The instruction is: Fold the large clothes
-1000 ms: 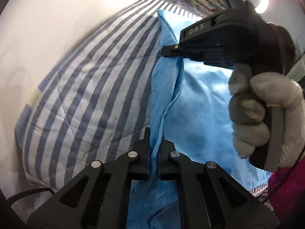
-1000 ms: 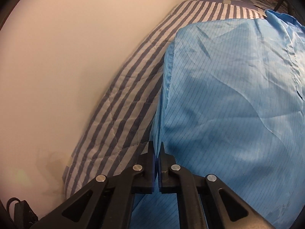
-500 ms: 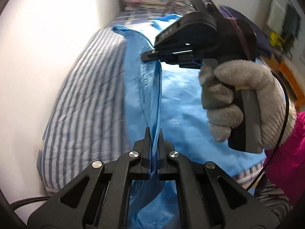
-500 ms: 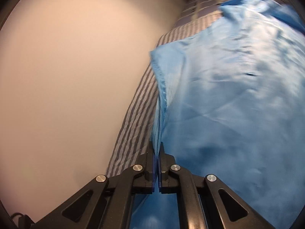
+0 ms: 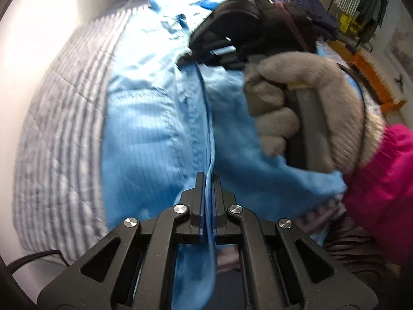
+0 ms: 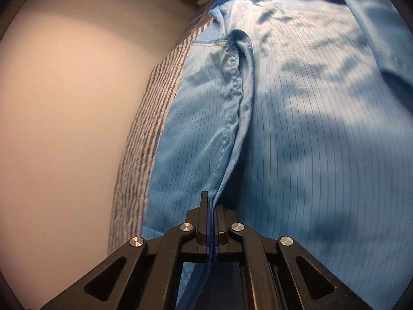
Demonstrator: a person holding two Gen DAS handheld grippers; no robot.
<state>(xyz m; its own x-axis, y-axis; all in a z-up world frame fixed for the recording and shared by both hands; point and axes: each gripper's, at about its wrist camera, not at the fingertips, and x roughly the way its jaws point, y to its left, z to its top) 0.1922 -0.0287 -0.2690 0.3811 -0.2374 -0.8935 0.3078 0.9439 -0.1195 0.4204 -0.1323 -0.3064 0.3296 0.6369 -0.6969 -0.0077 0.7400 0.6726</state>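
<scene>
Garment [image 6: 296, 129] on bed [image 6: 144, 134], wall [image 6: 64, 103] to its left.

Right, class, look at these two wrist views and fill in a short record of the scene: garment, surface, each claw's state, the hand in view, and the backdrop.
garment: blue pinstriped garment, spread over the bed, one edge lifted into a ridge
surface: striped quilt, showing beside the garment on the wall side
left claw: shut on the garment's edge
right claw: shut on a fold of the same garment
hand: gloved right hand gripping the right claw's handle, pink sleeve behind it
backdrop: plain wall beside the bed
</scene>
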